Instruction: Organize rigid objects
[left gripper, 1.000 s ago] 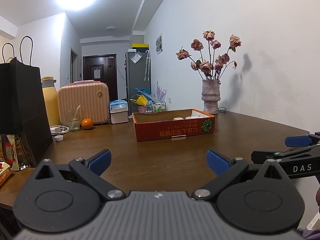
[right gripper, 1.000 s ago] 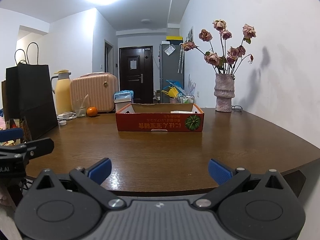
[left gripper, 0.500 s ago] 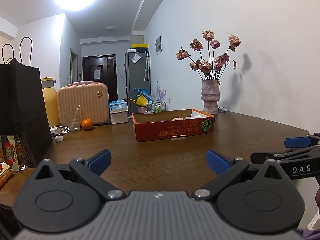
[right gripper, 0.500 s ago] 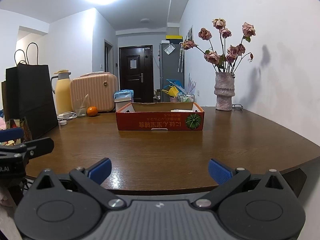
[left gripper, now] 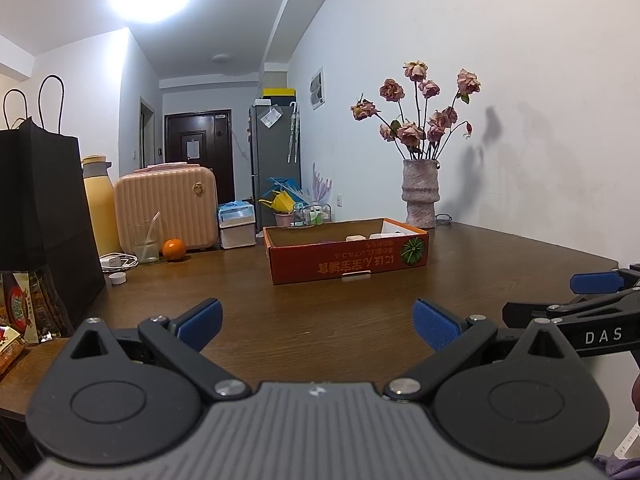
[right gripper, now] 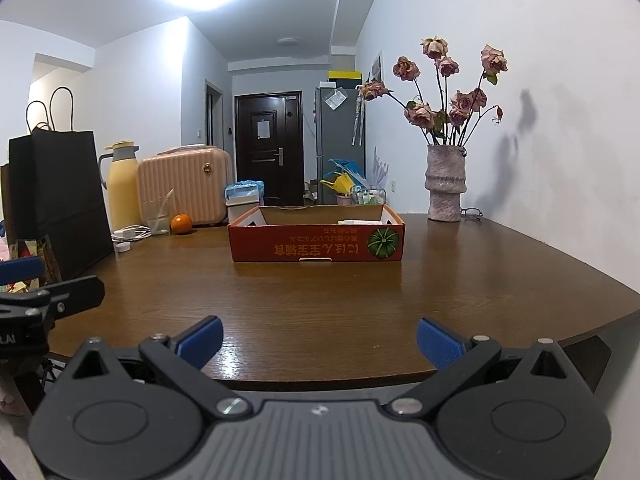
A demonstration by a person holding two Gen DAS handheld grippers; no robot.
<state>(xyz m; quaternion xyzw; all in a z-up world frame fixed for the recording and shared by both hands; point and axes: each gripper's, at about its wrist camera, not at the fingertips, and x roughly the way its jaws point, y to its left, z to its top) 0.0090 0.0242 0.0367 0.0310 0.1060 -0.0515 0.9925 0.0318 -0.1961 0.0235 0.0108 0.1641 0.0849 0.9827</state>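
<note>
Both grippers idle at near table edge, jaws apart, nothing held.
Orange cardboard box (right gripper: 316, 238) sits mid-table, long side across the view: dead ahead of right gripper (right gripper: 318, 340), ahead-right of left gripper (left gripper: 316, 322). Right looks better lined up.

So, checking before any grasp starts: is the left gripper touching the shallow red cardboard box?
Apart. The left wrist view shows the left gripper open, bare brown table between it and the box.
</note>
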